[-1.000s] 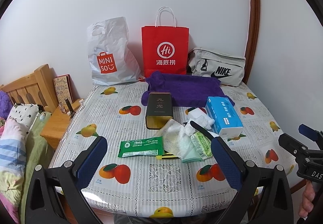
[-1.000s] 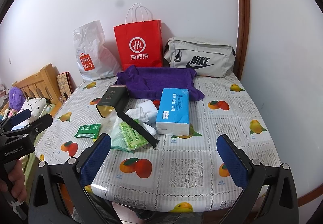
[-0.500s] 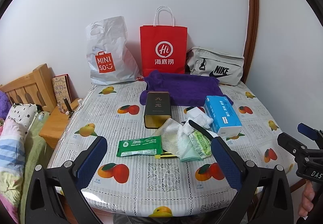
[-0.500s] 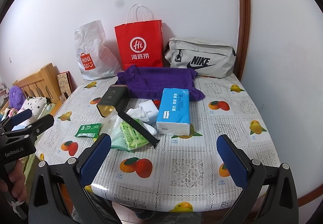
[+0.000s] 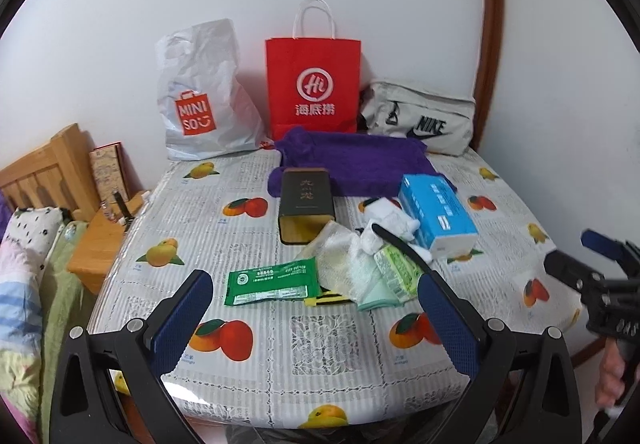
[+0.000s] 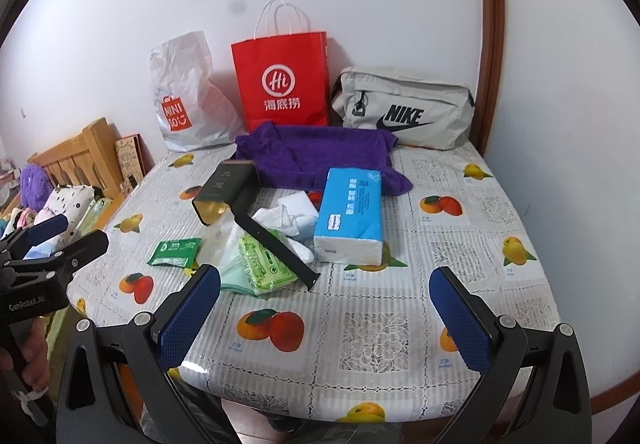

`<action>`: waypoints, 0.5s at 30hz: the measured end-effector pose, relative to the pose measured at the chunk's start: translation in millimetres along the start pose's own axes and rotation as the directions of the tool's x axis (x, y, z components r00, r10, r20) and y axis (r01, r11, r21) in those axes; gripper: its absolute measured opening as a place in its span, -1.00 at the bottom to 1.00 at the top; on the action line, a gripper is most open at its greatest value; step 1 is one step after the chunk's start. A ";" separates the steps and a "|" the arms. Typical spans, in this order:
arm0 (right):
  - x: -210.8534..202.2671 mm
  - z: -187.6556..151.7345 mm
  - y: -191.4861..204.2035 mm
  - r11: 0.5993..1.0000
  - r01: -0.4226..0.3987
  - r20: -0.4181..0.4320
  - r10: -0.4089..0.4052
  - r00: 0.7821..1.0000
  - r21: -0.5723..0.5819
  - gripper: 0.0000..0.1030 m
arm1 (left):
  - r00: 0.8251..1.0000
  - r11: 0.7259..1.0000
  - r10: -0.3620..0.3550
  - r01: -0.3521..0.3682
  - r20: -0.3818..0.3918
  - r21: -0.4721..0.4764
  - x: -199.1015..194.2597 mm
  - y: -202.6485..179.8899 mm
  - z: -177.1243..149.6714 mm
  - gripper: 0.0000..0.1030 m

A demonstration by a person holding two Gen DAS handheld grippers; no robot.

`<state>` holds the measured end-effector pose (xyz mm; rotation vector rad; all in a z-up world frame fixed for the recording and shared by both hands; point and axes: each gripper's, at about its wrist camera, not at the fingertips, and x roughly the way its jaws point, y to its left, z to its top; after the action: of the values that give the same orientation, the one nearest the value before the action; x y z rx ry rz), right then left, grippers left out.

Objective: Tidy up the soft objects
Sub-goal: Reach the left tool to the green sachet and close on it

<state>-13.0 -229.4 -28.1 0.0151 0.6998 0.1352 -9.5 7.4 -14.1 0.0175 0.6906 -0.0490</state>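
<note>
Both grippers, left gripper (image 5: 310, 308) and right gripper (image 6: 325, 304), hang wide, empty, at table's near edge. Soft pile: purple towel (image 6: 320, 156), blue tissue pack (image 6: 349, 216), white cloths (image 6: 280, 222) mid-table. Sorting apparently unstarted; next, reach for one item.
</note>
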 end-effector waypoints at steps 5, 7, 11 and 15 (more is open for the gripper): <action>16.4 -2.5 -0.4 1.000 0.007 -0.014 -0.007 1.000 -0.011 1.00 | 0.999 1.000 0.016 -0.017 -0.035 -0.021 20.1 27.4 -8.8 1.00; 20.6 -3.9 -0.2 1.000 0.010 -0.017 -0.010 1.000 -0.015 1.00 | 0.999 0.999 0.028 -0.029 -0.041 -0.027 29.9 40.5 -13.5 1.00; 31.3 -7.0 0.9 1.000 -0.001 -0.020 0.001 1.000 -0.023 1.00 | 0.996 1.000 0.022 -0.024 -0.084 -0.016 55.0 60.7 -22.7 0.99; 44.5 -11.7 7.3 0.998 -0.039 -0.030 0.038 0.999 -0.040 1.00 | 0.991 1.000 -0.001 0.000 -0.133 -0.010 87.5 69.4 -36.1 0.99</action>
<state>12.2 -216.8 -65.1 -0.0123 0.7260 0.1864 38.4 74.4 -97.7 0.0114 0.8246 -0.0454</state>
